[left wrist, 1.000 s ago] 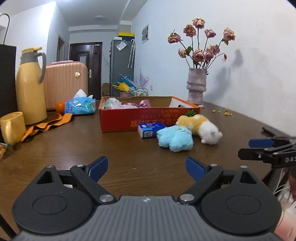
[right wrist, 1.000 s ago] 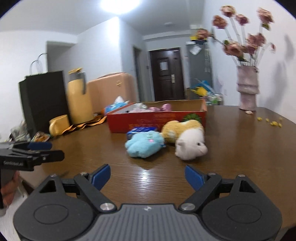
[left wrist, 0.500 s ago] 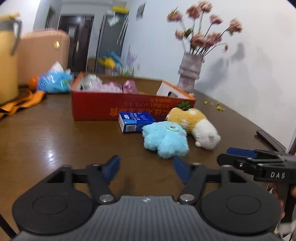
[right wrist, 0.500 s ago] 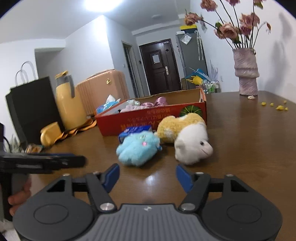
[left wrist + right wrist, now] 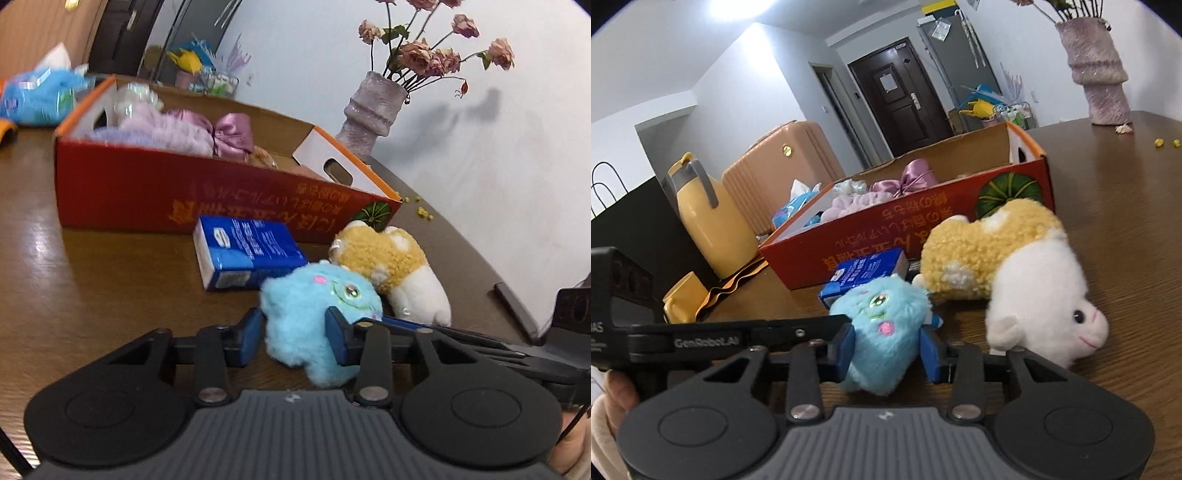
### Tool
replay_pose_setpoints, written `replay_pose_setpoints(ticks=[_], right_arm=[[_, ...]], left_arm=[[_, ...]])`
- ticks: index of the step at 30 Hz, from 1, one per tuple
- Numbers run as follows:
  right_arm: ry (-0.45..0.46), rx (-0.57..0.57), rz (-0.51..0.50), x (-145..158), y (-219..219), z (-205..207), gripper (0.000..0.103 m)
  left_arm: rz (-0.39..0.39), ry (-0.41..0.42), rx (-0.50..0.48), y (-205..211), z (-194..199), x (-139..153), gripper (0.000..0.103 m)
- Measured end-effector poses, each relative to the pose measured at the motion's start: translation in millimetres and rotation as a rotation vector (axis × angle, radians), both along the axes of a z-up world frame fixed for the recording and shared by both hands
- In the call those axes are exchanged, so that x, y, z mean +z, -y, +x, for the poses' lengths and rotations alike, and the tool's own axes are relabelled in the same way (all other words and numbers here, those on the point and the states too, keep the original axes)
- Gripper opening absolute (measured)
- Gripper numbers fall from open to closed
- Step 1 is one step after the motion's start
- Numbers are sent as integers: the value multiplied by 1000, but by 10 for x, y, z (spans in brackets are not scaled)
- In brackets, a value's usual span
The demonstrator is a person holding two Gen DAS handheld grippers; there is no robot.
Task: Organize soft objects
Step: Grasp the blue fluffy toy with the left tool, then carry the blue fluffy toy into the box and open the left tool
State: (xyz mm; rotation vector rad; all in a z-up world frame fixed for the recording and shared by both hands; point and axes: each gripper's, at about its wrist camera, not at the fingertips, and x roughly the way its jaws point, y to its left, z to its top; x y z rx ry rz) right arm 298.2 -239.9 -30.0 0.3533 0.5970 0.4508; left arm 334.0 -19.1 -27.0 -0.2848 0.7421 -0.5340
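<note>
Left wrist view: the left gripper [image 5: 295, 338] and right gripper [image 5: 889, 347] both straddle the blue plush [image 5: 319, 317] on the table [image 5: 92, 280], jaws closing, pads touching its fur from opposite sides, likely to lift it into the red box [image 5: 155, 184], already holding other soft items.

Dark wooden table [image 5: 92, 295], crowded.
On it lay a red box [image 5: 147, 192], blue carton [image 5: 247, 254], blue plush [image 5: 314, 314], yellow-white plush [image 5: 399, 266] and vase [image 5: 373, 107].
</note>
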Motion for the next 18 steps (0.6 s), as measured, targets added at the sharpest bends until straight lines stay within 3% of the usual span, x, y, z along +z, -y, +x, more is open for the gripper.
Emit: replay_pose_setpoints(ticks=[7, 18], right_arm=[[-45, 38, 43, -60, 42, 112, 38], [-16, 32, 52, -34, 52, 56, 34]], left_arm=[[1, 24, -8, 15, -53, -20, 29], [-9, 32, 8, 0, -135, 20, 27]])
